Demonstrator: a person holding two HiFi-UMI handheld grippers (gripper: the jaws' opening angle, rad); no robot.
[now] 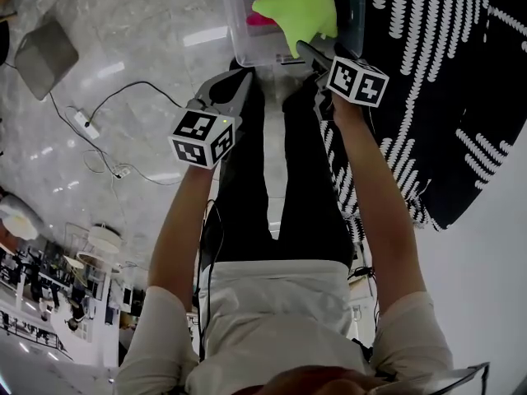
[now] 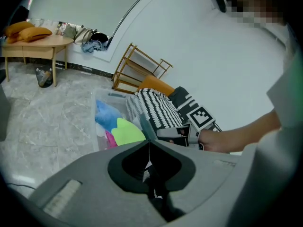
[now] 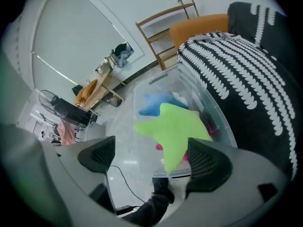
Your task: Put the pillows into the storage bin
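Three pillows counted in the clear storage bin (image 1: 244, 54) (image 3: 211, 105) (image 2: 105, 97) on the floor: green star pillow (image 1: 301, 8) (image 3: 179, 126) (image 2: 126, 132) on top, blue pillow (image 3: 154, 103) (image 2: 106, 113) and pink pillow (image 1: 262, 19) (image 2: 110, 139) beneath. Noted one point of the green star pillow draping over the bin's near rim; judged not fully seated. Read right gripper (image 1: 316, 57) (image 3: 152, 158) as wide apart, pads clear of all fabric, hovering just above that draped point, nothing held. Read left gripper (image 1: 239, 81) (image 2: 149, 144) as closed tight on nothing, beside the right one and short of the bin. Noted black-and-white patterned cover (image 1: 445, 97) (image 3: 236, 70) just beside the bin, with an orange cushion (image 3: 199, 25) beyond; cannot tell whether that counts as another pillow. Judged green star pillow light, soft and squashy: no breakage risk, little slip on the plush cover, but floppy points likely to sag and catch the rim. Would take hold at the thick middle or the root of the draped point, not the tip, pinching deep enough to gather stuffing as well as cover. Would tuck inward rather than lift high. Judged the thin bin likely to slide on the smooth floor if shoved sideways.
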